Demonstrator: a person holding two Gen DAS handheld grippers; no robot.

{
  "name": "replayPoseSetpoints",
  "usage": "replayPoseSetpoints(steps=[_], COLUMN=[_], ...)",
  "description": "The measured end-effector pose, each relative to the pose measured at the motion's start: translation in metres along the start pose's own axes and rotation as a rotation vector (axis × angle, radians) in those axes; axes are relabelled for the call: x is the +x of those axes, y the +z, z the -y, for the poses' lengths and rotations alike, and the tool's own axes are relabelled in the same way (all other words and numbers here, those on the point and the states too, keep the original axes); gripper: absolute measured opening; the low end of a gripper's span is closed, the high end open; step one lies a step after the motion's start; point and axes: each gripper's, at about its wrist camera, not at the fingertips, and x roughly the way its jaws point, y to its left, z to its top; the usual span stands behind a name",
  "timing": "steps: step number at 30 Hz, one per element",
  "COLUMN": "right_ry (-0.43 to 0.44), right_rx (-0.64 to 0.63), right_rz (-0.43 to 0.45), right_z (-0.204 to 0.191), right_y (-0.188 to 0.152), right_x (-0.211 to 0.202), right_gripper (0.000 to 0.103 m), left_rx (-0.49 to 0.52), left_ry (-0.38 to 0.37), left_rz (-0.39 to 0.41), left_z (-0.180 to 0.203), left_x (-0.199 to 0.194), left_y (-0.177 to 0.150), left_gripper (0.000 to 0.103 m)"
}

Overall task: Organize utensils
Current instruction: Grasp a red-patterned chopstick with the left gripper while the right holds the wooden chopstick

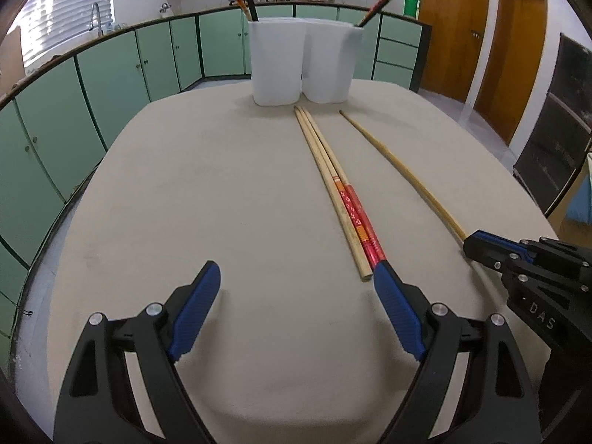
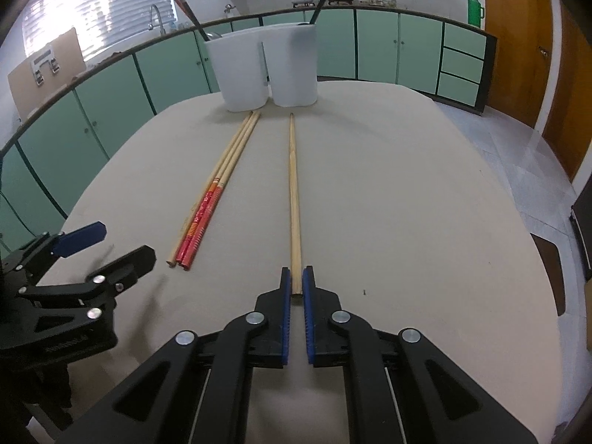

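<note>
A white two-compartment holder point(image 1: 301, 64) point(image 2: 268, 68) stands at the table's far side, with dark and red chopsticks sticking out. A bundle of three chopsticks point(image 1: 338, 194) point(image 2: 218, 185), two with red handles and one plain, lies on the cloth. A single plain wooden chopstick point(image 1: 403, 174) point(image 2: 294, 199) lies to their right. My right gripper point(image 2: 295, 277) point(image 1: 471, 246) is shut on the near end of the single chopstick, low at the table. My left gripper point(image 1: 296, 272) point(image 2: 120, 240) is open and empty, its right finger point(image 1: 397, 310) beside the bundle's near end.
The table point(image 1: 222, 203) has a beige cloth with rounded edges. Green kitchen cabinets point(image 1: 122, 74) and a counter with a sink run behind it. Wooden doors point(image 1: 481, 37) are at the far right.
</note>
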Motion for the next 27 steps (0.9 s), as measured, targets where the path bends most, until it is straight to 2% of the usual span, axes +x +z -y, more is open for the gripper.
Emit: replayPoseSetpoints(steps=[8,21,27], right_ry=[0.012,0.021,0.04], right_rx=[0.008,0.013,0.023], right_rz=[-0.003,-0.007,-0.01], right_z=[0.003,0.003,0.005], right_y=[-0.001,-0.001,-0.001], right_x=[0.002,0.004,0.005], right_gripper=[0.007,0.007,0.007], left_rx=[0.005,-0.044,-0.053], left_ry=[0.013,0.069,0.036], left_rz=[-0.071,-0.081,-0.072], left_z=[0.005,-0.016,-0.015], left_x=[0.015,0.009,0.004], left_y=[0.003,0.0,-0.001], left_gripper=[0.082,0.083,0.083])
